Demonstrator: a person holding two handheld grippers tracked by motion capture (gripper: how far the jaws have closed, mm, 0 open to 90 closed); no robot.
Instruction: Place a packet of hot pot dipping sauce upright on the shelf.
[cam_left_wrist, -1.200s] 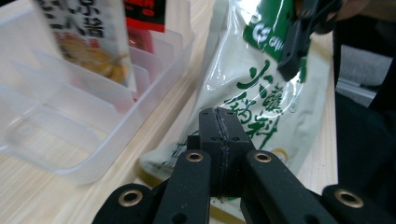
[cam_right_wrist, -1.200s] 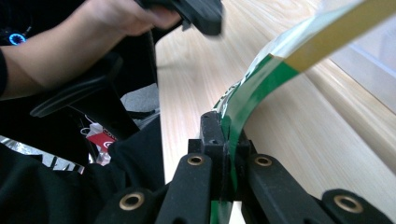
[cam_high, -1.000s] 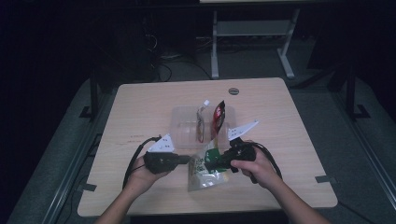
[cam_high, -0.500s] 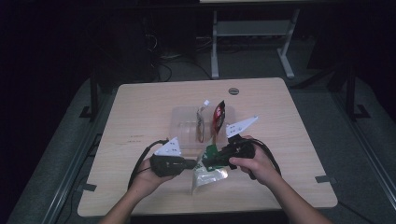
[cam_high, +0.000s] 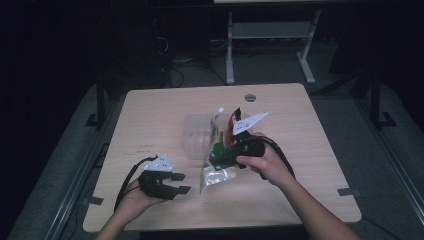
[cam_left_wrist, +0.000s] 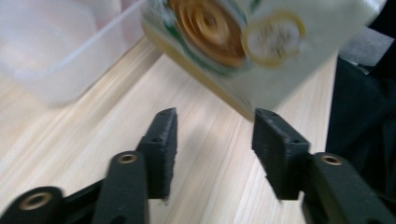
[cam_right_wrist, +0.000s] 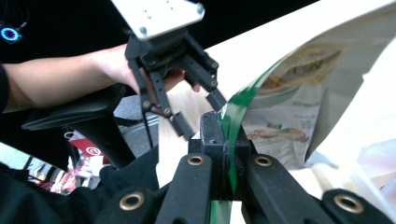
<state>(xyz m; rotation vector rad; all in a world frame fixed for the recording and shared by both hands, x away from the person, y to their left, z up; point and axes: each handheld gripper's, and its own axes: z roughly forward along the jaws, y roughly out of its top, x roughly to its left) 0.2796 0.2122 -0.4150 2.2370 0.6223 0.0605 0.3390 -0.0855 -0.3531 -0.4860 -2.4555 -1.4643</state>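
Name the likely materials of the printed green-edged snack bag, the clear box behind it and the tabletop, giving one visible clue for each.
Printed green-edged snack bag: likely thin plastic film, glossy; it creases and catches light. Clear rectangular box: probably rigid translucent plastic, slightly frosted; the table shows through it. Pale tabletop: wood or wood-look laminate, matte; straight grain lines show in the left gripper view.

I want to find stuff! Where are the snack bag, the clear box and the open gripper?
snack bag (cam_high: 214, 172), high view, its pale lower half.
clear box (cam_high: 196, 136), high view, its front wall.
left gripper (cam_high: 181, 183), high view, between its spread fingers.
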